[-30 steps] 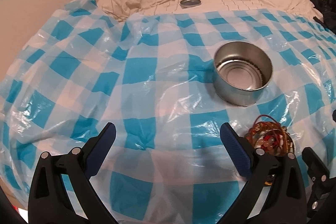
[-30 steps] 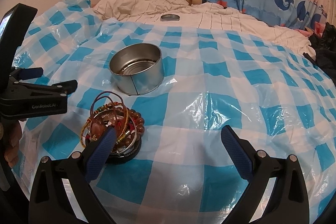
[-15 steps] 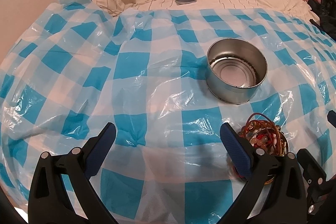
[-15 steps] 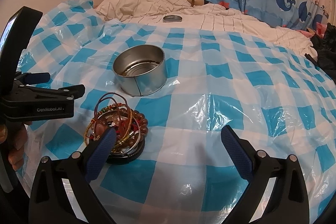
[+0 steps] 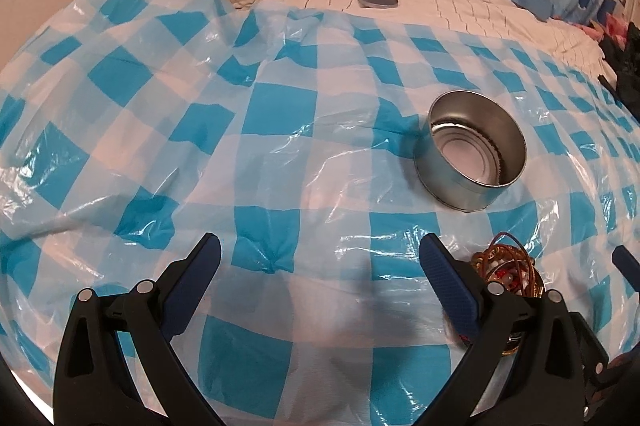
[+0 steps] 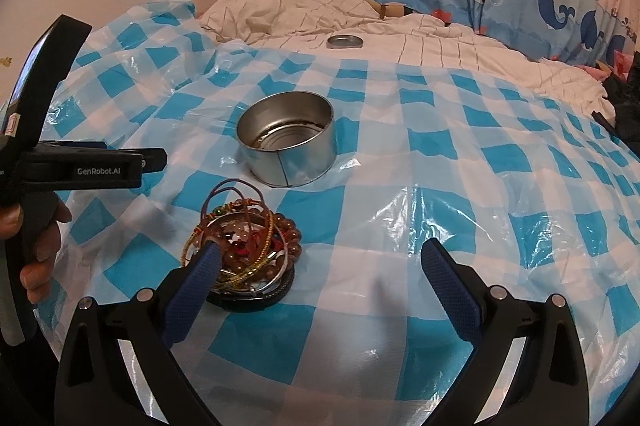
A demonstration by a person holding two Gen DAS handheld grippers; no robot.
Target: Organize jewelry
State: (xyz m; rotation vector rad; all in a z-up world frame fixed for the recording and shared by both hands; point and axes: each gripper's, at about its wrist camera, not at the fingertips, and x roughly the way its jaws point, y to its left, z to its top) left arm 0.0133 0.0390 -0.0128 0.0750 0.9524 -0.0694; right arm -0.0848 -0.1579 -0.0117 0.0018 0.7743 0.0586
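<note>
Beside right tongs (image 6: 316, 258), bracelet pile (image 6: 244, 246), untouched

Pile of bracelets (image 5: 510, 272): in the left wrist view its lower half is covered by the left gripper's right finger (image 5: 452, 286); in the right wrist view the right gripper's left finger (image 6: 192, 286) overlaps its near-left part. The dark base (image 6: 280, 292) under the pile shows only as a rim; its kind cannot be told. The person's hand (image 6: 38, 246) is cut by the picture's left edge. The tin's (image 6: 290, 144) floor is largely hidden behind its near wall.
</note>
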